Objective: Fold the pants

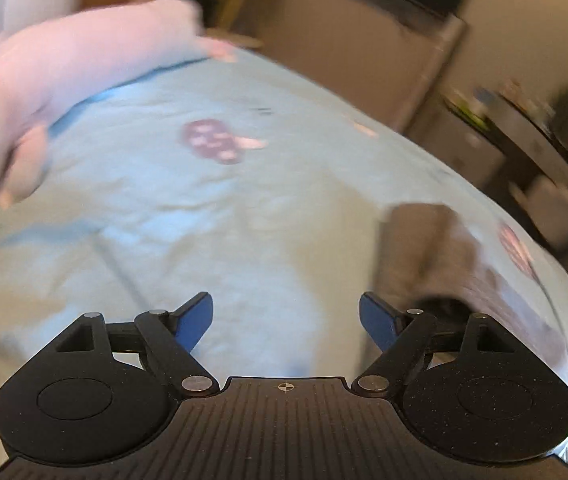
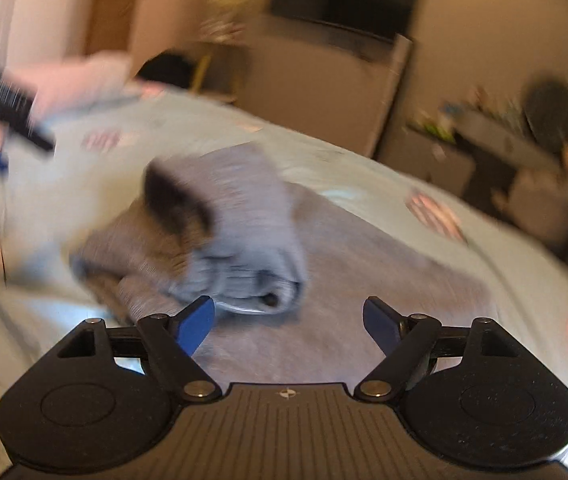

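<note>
Both views are smeared with blur. The grey knit fabric pants (image 2: 219,240) lie bunched on the pale blue printed bedsheet (image 2: 344,168), one leg rumpled into a lumpy roll with a dark opening showing, flatter cloth spreading to the right of it. The right gripper (image 2: 288,320) hangs over them, blue fingers spread wide, holding nothing. The left gripper (image 1: 286,318) is spread wide too, over bare sheet left of the pants (image 1: 424,248).
</note>
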Tool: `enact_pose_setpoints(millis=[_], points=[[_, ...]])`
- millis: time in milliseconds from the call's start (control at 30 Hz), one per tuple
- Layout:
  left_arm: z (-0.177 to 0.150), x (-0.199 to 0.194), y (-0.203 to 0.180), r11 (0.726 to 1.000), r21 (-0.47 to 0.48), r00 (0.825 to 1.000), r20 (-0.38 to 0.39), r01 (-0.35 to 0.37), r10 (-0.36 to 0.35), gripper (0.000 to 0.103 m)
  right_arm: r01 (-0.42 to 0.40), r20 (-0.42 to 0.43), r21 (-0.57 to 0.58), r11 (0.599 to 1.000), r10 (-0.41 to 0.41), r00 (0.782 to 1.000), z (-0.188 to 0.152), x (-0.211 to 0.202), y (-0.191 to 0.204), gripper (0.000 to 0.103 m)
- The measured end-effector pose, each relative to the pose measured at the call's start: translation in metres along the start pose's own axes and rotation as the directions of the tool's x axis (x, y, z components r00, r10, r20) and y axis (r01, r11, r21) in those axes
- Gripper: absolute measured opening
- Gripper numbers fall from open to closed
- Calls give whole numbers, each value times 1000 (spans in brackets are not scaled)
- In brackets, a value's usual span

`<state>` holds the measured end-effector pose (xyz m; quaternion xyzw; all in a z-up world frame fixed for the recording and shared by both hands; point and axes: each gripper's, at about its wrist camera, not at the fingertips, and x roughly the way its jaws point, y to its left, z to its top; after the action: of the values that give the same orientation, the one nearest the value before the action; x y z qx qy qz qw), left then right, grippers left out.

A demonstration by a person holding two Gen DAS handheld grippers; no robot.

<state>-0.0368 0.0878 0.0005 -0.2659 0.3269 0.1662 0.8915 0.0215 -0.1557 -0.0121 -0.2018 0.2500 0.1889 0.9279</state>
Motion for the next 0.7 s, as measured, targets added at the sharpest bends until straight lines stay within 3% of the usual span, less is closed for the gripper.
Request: enact_pose_setpoints(millis=[100, 333, 367, 400, 500, 600, 700], points=[[2, 3, 15, 994, -113, 1000, -7, 6, -7, 84, 26, 18, -111, 993, -24, 1000, 4, 11, 25, 82], [-2, 15, 13, 997, -73, 999, -54, 4, -8, 85, 119, 34, -293, 949, -114, 993, 13, 39, 54, 81], [-3, 16, 15, 997, -82, 998, -58, 7, -12, 85, 117, 39, -300, 947, -110, 993, 14, 43, 55, 79], [-3, 18, 17, 996, -93, 998, -62, 10, -16, 85, 108, 44, -294, 950, -100, 994, 17, 45, 55, 68], [-5, 18, 20, 993, -113, 997, -64, 26, -33, 85, 54, 59, -218, 975, -42, 997, 25, 43, 49, 58], [-6, 16, 20, 992, -114, 997, -61, 44, -51, 85, -11, 55, -61, 998, 14, 998, 38, 44, 30, 57], [-6, 18, 19, 993, -110, 996, -68, 48, -56, 85, -65, 70, 123, 990, 57, 996, 46, 45, 5, 57]])
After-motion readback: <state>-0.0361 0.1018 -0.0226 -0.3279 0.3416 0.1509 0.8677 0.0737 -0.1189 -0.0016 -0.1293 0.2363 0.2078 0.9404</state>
